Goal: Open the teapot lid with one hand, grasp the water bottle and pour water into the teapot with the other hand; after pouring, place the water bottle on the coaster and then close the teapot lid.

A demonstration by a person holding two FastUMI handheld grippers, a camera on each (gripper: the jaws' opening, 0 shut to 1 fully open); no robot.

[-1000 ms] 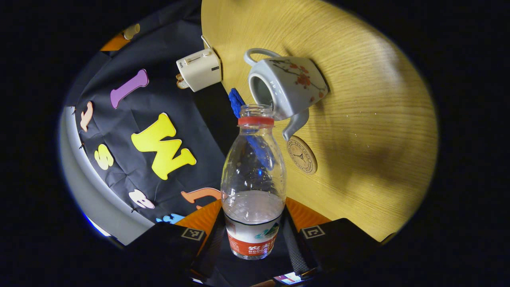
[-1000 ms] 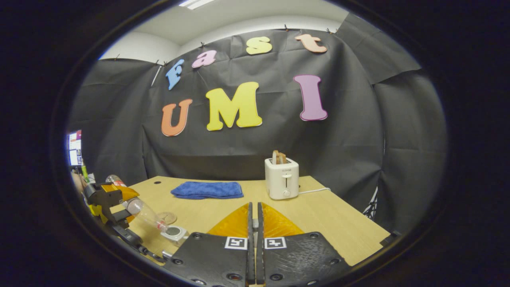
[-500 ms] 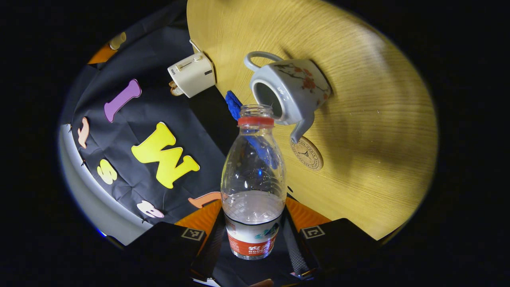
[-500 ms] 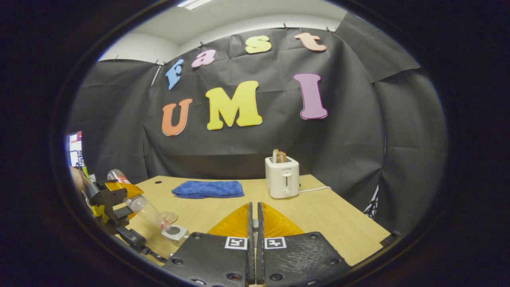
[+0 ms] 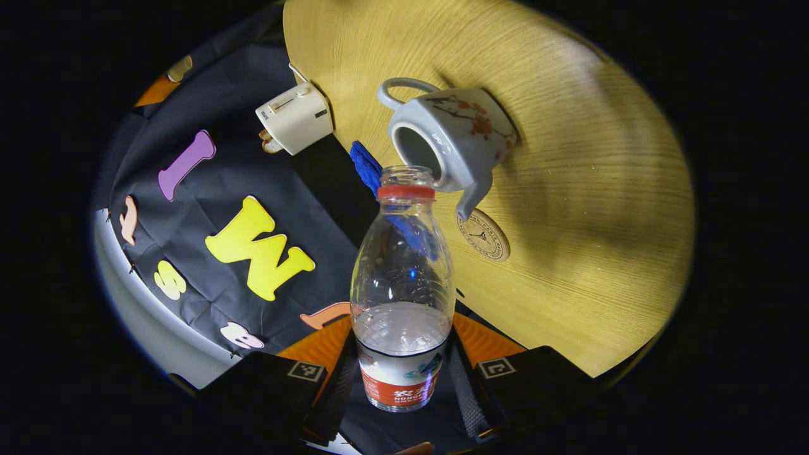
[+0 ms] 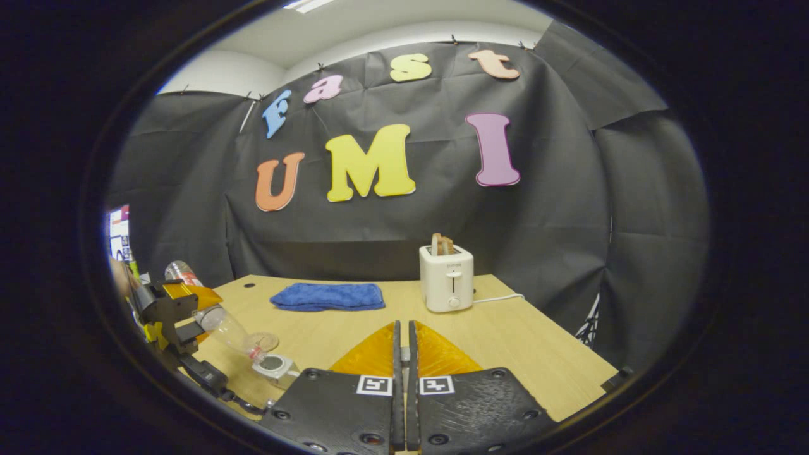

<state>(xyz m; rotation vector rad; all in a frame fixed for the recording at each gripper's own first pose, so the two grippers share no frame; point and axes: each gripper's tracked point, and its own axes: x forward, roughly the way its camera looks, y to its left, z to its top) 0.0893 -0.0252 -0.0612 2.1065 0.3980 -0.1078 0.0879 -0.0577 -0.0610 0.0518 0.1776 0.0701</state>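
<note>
Tilting bottle (image 5: 402, 297), clamped in my L gripper (image 5: 402, 379), so mouth's nearing open teapot (image 5: 452, 142); R gripper (image 6: 402, 379) closed, lid unseen.

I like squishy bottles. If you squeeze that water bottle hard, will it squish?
Probably: the water bottle looks like thin clear plastic, mostly empty, so likely light. With no cap on, squeezing may push water out.

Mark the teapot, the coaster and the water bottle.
teapot (image 5: 464, 136), left gripper view, on its painted side.
coaster (image 5: 484, 235), left gripper view, on its printed middle.
water bottle (image 5: 402, 278), left gripper view, on its clear wall.
</note>
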